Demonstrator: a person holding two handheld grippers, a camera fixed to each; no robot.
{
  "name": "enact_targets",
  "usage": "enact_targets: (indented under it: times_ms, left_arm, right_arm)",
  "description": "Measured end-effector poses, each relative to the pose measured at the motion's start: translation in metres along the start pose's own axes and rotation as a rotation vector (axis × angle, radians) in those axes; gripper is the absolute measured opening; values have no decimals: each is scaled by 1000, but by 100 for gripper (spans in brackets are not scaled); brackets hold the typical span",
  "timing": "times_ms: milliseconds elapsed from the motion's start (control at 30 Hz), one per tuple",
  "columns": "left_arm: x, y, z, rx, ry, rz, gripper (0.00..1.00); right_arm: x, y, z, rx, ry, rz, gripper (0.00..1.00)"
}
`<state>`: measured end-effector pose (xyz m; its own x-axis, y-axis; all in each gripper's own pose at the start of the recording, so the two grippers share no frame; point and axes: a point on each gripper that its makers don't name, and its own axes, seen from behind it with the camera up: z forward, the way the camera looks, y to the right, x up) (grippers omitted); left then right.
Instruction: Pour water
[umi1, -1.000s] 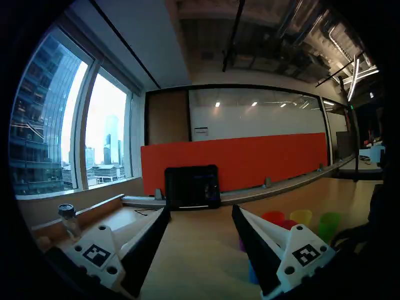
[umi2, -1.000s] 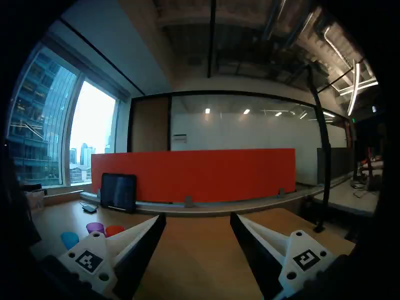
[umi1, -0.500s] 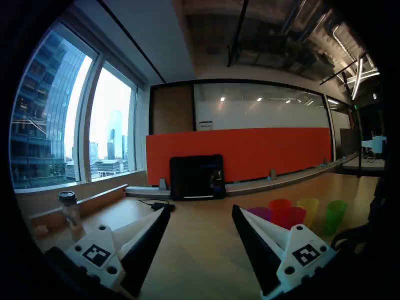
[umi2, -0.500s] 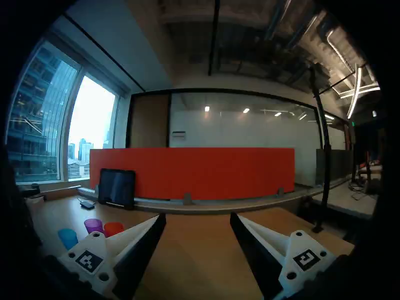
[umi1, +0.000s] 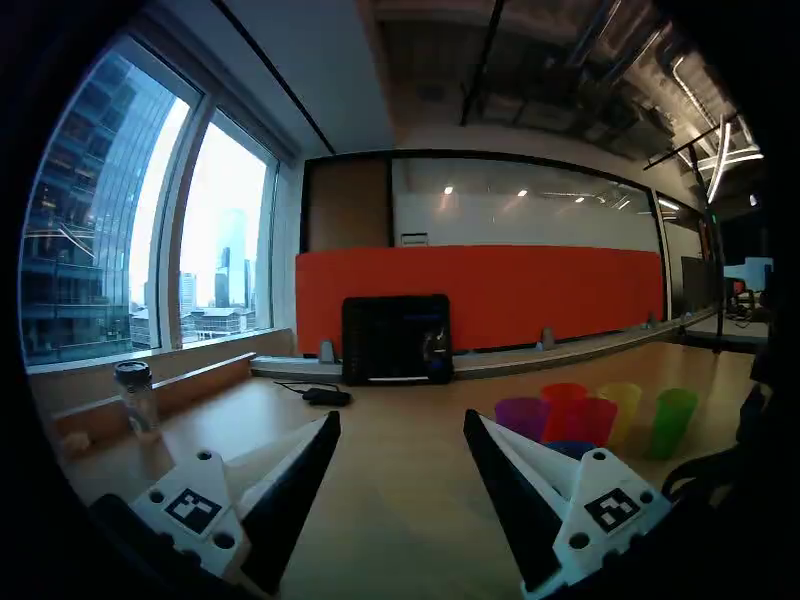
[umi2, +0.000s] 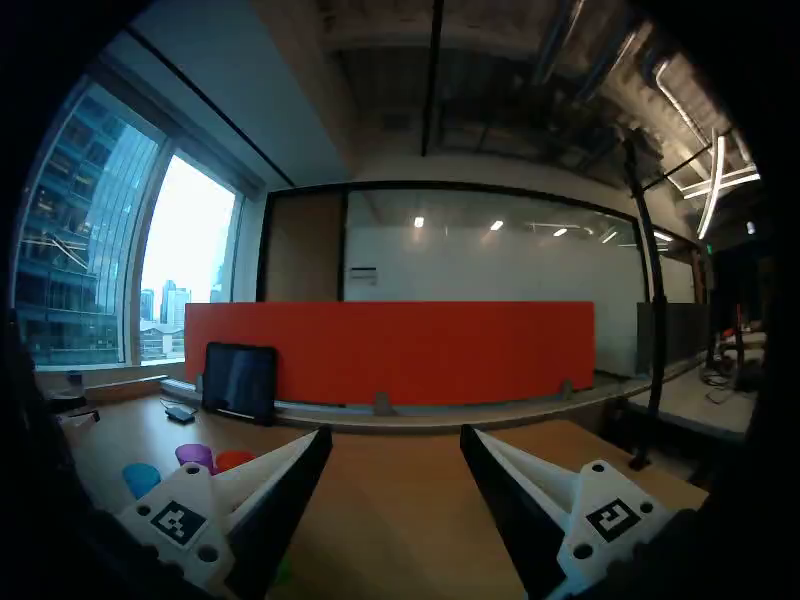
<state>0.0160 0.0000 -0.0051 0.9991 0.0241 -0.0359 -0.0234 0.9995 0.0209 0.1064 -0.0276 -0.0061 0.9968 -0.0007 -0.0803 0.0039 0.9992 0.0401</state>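
A: Wooden desk beside tall windows. Left gripper view?
B: The left gripper is wide open, empty. The bottle stands far off its left finger, by the desk's raised edge; cups cluster beyond its right finger.
A: Right gripper view?
B: The right gripper is spread wide, holding nothing; cups beside its left finger, open desk ahead.

My left gripper low over the wooden counter, jaws wide apart, water bottle standing far left, coloured cups clustered right, dark tablet propped ahead.
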Motion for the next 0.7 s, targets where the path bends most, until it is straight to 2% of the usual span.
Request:
enact_targets:
  times_ms: [700]
  left_arm:
    - [-10, 0, 3, -11, -17, -28, 92]
  right_arm:
    - [5, -1, -1, -1, 7, 0, 99]
